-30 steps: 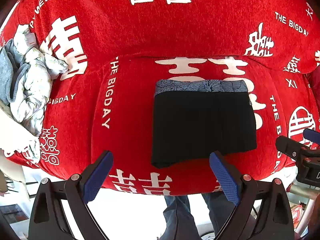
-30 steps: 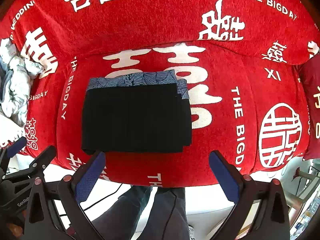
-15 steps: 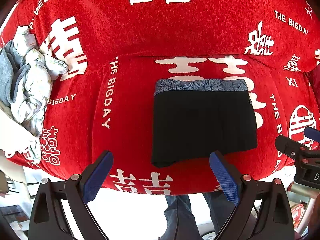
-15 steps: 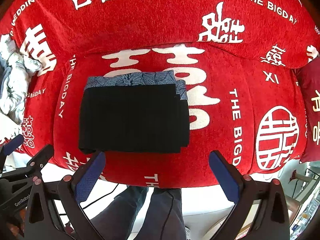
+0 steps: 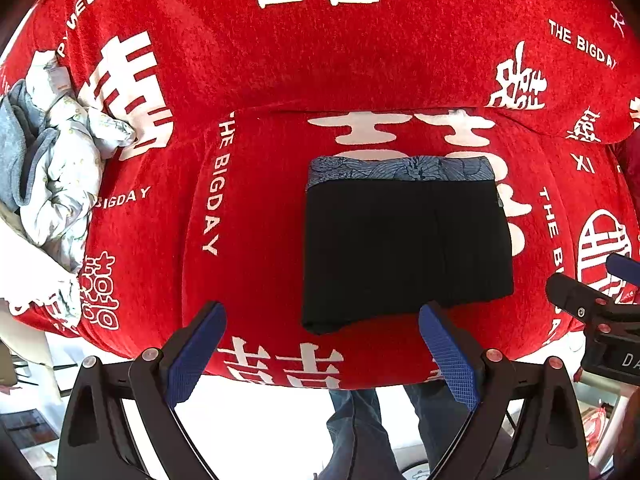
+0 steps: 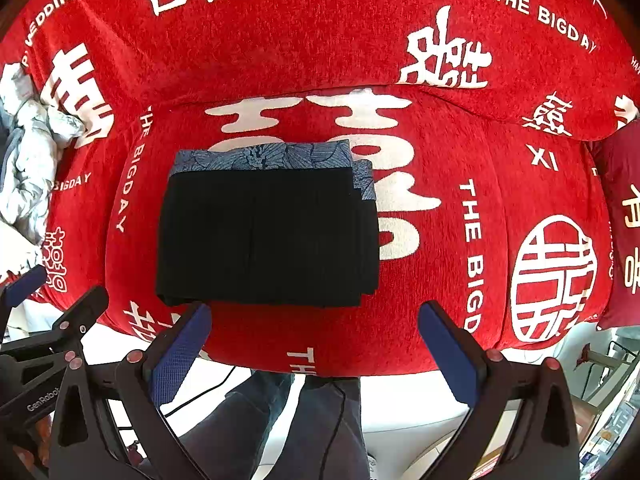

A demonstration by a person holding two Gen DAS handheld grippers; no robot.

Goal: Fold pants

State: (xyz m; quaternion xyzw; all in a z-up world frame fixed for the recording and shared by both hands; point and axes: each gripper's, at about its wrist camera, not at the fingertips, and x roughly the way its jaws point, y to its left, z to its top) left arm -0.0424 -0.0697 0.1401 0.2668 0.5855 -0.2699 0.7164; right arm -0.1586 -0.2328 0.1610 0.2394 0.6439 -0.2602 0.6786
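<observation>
The black pants (image 5: 406,252) lie folded into a neat rectangle on the red sofa seat (image 5: 256,216), with a blue patterned band along the far edge. They also show in the right wrist view (image 6: 266,236). My left gripper (image 5: 320,340) is open and empty, held just off the seat's front edge, near the pants' front left corner. My right gripper (image 6: 314,338) is open and empty, in front of the pants' front edge. Neither touches the pants.
A crumpled pile of pale and grey clothes (image 5: 48,160) lies at the sofa's left end. The red backrest (image 5: 320,60) rises behind the seat. A dark red cushion (image 6: 620,220) sits at the right end. The person's legs (image 6: 280,424) stand below the seat edge.
Both grippers have drifted back very slightly from the sofa. The pants have not moved.
</observation>
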